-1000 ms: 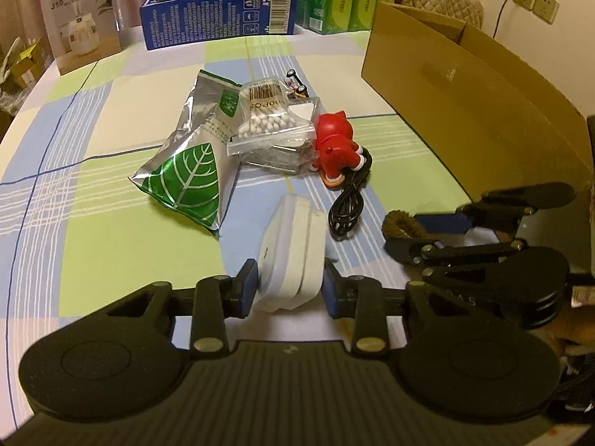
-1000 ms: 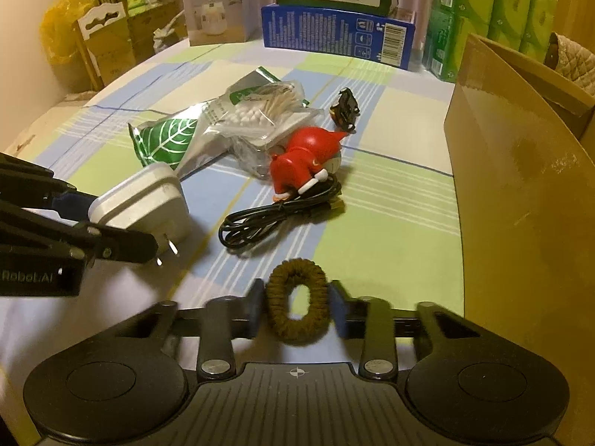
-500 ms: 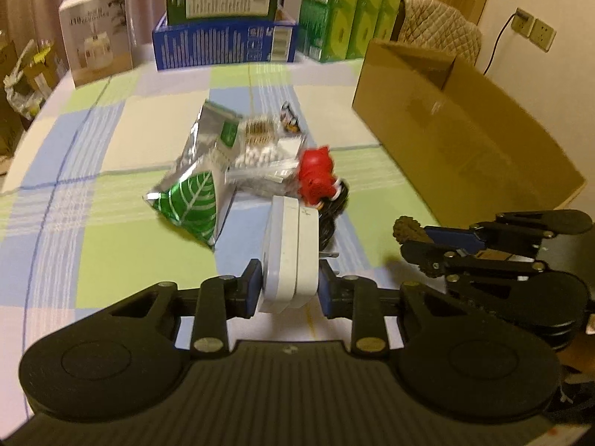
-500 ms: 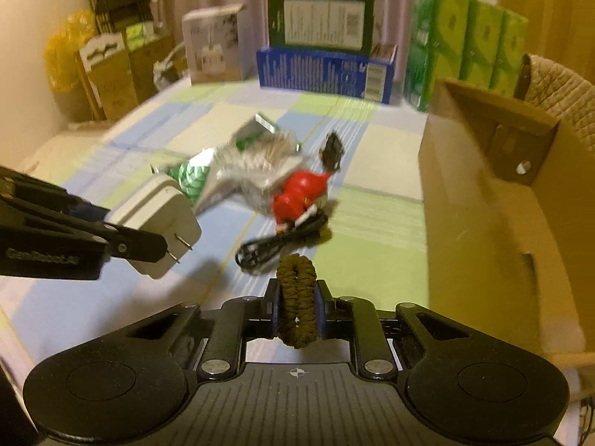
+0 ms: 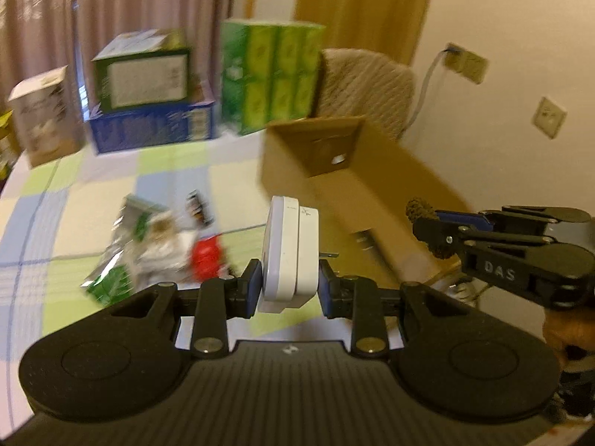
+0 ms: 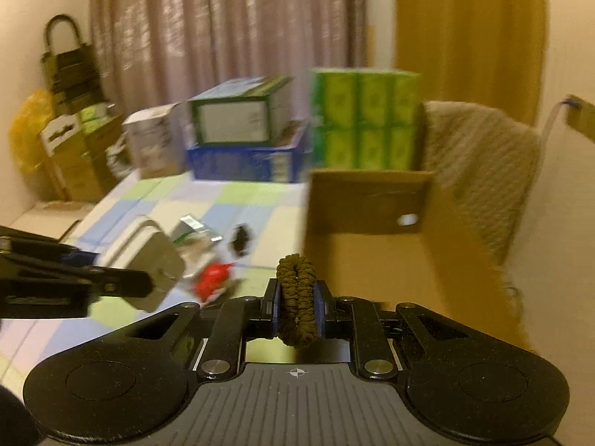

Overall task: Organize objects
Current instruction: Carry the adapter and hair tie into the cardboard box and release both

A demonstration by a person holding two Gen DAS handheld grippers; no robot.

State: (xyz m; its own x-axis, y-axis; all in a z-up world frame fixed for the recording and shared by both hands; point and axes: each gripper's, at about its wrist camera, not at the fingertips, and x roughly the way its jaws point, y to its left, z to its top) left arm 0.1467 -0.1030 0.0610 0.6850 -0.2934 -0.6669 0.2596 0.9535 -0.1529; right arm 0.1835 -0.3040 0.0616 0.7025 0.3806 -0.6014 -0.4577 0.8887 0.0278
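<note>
The left fingers (image 5: 287,288) are clamped on the white plug (image 5: 290,252); the right fingers (image 6: 296,310) pinch the brown hair tie (image 6: 296,297). Both loads, down near the tabletop (image 5: 174,171) a second ago, now ride high beside the cardboard box (image 5: 357,182), so dropping them in looks next. The foil bag (image 5: 115,278), red toy (image 5: 206,260) and the rest still lie on the checked cloth. Stacked boxes, curtains and a chair stand behind.
</note>
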